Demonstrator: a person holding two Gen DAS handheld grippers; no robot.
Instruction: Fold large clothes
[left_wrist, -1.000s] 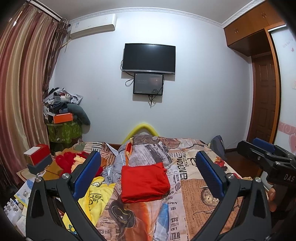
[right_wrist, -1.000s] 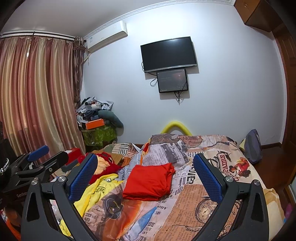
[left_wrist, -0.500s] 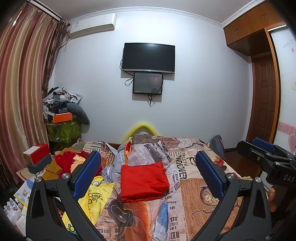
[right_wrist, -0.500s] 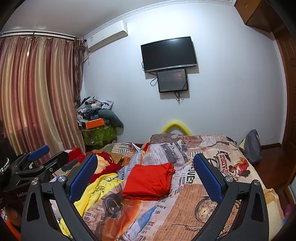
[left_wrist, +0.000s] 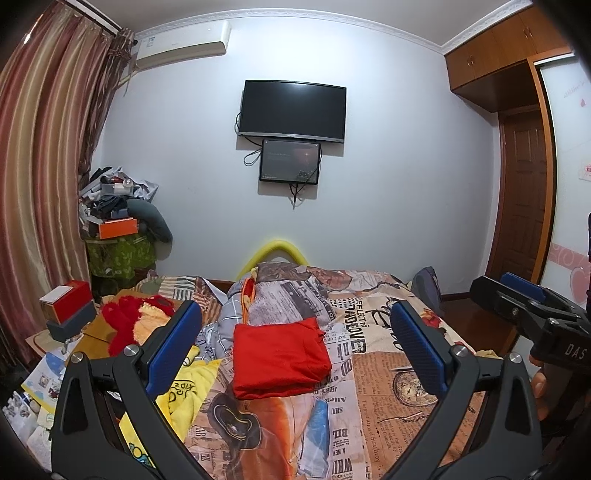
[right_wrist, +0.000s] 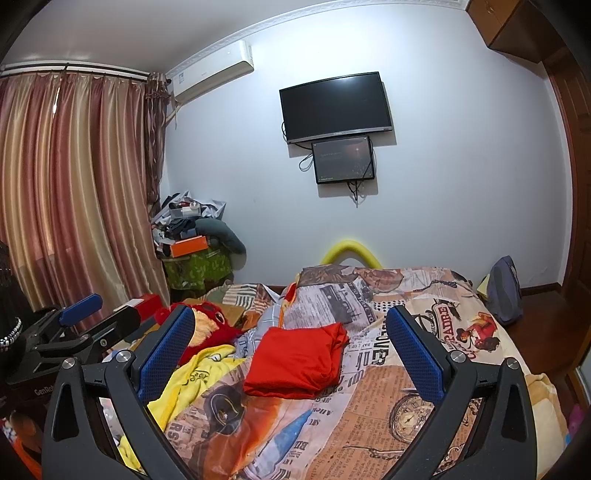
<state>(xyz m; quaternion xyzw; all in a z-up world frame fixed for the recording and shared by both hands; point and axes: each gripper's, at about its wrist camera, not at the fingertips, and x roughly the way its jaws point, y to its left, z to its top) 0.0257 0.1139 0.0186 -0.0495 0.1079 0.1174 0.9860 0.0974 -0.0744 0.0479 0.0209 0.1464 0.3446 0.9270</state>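
Note:
A red garment (left_wrist: 279, 358) (right_wrist: 297, 358) lies folded into a neat rectangle in the middle of the bed (left_wrist: 380, 373) (right_wrist: 402, 376), on a newspaper-print cover. A crumpled yellow garment (left_wrist: 184, 387) (right_wrist: 192, 376) hangs over the bed's left edge. My left gripper (left_wrist: 295, 347) is open, held above the near end of the bed with the red garment framed between its blue pads. My right gripper (right_wrist: 291, 350) is open too, empty, at the same distance. Each gripper shows at the edge of the other's view.
A red plush toy (left_wrist: 129, 321) (right_wrist: 207, 325) and boxes (left_wrist: 68, 310) sit at the bed's left. A pile of clutter (left_wrist: 118, 229) fills the far left corner by the curtain (left_wrist: 40, 184). A backpack (right_wrist: 504, 291) leans at the bed's far right, near a wooden door (left_wrist: 524, 192).
Both views have drifted very slightly; the red garment stays folded where it was, and both grippers remain open.

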